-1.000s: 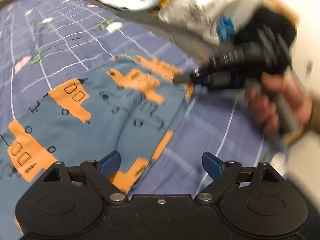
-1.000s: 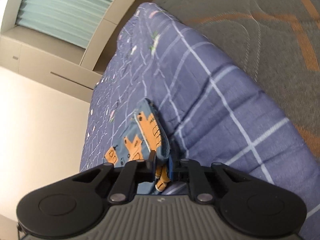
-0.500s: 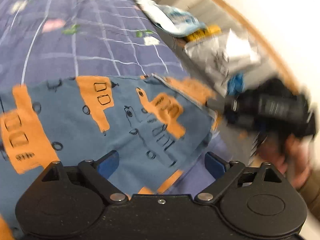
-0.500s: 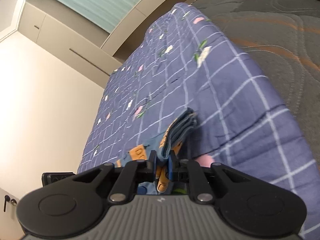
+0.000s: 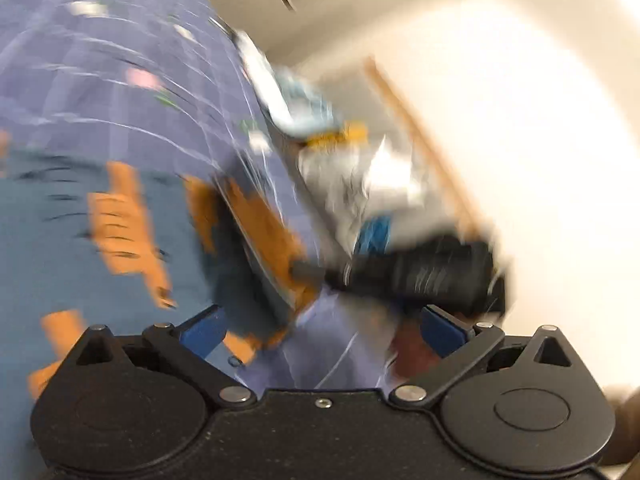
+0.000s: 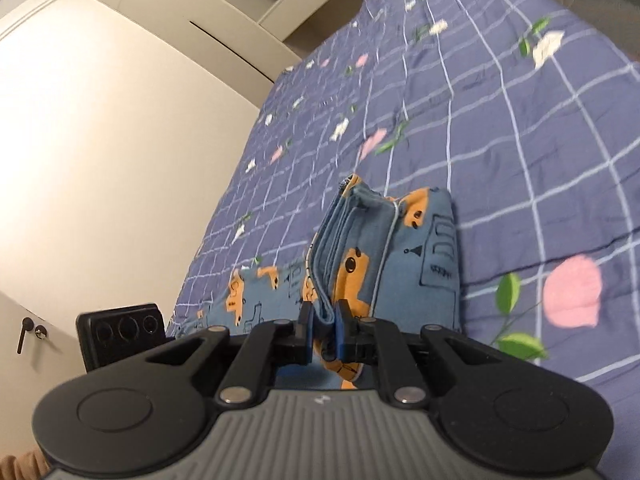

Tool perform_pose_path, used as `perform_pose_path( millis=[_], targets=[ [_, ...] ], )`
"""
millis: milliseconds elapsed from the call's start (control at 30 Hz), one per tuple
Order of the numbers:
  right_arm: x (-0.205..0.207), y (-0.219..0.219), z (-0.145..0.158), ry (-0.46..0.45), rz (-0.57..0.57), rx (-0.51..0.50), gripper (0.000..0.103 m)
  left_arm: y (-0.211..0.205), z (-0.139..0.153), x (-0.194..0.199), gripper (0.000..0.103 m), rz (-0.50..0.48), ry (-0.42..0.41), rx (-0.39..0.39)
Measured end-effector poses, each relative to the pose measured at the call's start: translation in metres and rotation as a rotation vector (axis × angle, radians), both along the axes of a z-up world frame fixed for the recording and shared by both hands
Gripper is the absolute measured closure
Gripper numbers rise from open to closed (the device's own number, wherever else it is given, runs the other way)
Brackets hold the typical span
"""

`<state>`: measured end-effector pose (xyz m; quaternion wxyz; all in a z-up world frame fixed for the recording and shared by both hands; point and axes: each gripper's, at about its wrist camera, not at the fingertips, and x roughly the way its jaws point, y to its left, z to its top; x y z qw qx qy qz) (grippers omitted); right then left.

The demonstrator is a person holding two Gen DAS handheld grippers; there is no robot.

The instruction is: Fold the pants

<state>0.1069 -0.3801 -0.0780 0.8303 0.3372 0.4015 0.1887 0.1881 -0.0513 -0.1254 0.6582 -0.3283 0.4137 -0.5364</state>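
Note:
The pants (image 6: 416, 256) are blue with orange vehicle prints and lie on a purple checked bedspread (image 6: 500, 128). My right gripper (image 6: 322, 330) is shut on a bunched edge of the pants and lifts it over the rest. In the blurred left wrist view the pants (image 5: 120, 232) spread at left, and the right gripper (image 5: 416, 276) holds their raised edge at centre right. My left gripper (image 5: 320, 330) is open and empty, just above the cloth. The left gripper's body (image 6: 120, 332) shows at lower left in the right wrist view.
A pile of white and grey bags and cloth (image 5: 352, 168) lies beyond the pants near a wooden bed edge (image 5: 424, 140). A cream wall (image 6: 100, 140) and cupboard doors (image 6: 224, 20) stand past the bed's far side.
My right gripper has carried the pinched pants edge further over the rest, and the fold has grown. My left gripper has swung quickly, staying open; its view is now blurred.

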Motion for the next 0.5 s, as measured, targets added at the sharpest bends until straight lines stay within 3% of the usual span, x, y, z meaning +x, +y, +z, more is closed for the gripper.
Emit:
perform_pose_path(
  millis=[67, 133, 300, 500],
  targets=[
    [0.002, 0.008, -0.006, 0.016, 0.011, -0.025, 0.092, 0.024, -0.006, 0.008, 0.001, 0.133, 0.034, 0.063],
    [0.004, 0.019, -0.011, 0.025, 0.031, -0.062, 0.092, 0.028, -0.006, 0.014, 0.001, 0.189, 0.020, 0.171],
    [-0.001, 0.041, -0.023, 0.023, 0.051, -0.192, 0.091, -0.011, 0.017, 0.021, 0.001, 0.165, -0.091, 0.359],
    [-0.025, 0.056, -0.012, -0.070, 0.040, -0.243, 0.092, -0.065, 0.039, 0.028, 0.002, 0.082, -0.194, 0.359]
  ],
)
